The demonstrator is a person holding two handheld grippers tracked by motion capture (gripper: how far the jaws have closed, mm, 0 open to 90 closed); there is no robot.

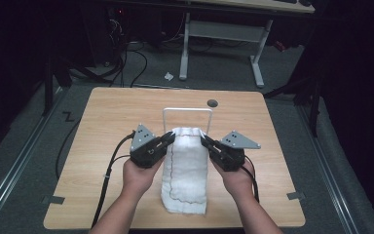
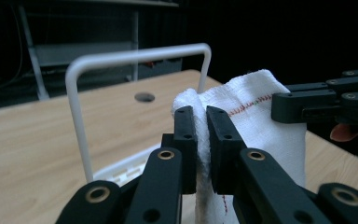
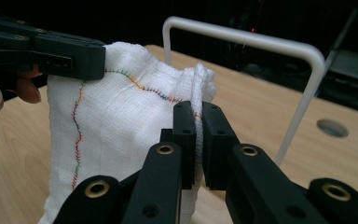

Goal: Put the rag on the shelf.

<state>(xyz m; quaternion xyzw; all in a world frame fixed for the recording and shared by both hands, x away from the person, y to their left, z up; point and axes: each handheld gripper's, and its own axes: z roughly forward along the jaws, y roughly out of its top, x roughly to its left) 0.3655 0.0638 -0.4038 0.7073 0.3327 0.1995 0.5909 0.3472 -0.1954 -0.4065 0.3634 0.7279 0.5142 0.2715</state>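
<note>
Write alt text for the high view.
Two hand-held tools, the left tool and the right tool, pinch the top corners of a white cloth and lift its far end off a wooden table. A white wire rack stands just behind the cloth, and the cloth's near end rests on the table.

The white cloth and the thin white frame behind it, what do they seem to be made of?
The white cloth with coloured stitching looks like soft woven cotton: an open gauzy weave, matte, bunching where each claw pinches it. The thin white bent-rod frame looks like painted or coated metal, perhaps plastic: smooth, slightly glossy, with rounded corners.
</note>
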